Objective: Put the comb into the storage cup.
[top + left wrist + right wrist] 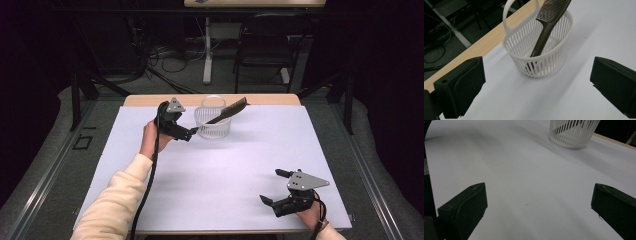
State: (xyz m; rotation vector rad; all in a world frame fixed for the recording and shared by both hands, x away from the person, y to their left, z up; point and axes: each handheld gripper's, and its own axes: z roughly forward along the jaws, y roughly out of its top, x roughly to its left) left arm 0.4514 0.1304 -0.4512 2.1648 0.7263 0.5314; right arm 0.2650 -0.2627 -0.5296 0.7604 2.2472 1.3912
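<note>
White table (210, 175) is carrying a light slotted white plastic basket (541, 52) whose leaning dark brown comb (546, 30) is risking tipping it if the left gripper (194, 131), fingers spread and empty, nudges it.

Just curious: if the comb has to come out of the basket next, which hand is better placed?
Probably the left: its gripper hovers open beside the basket holding the comb; the right gripper is far off.

My high view looked forward and down over the whole desk (210, 190). My left gripper view sat close to the white basket (541, 50); my right gripper view shared it from afar.
</note>
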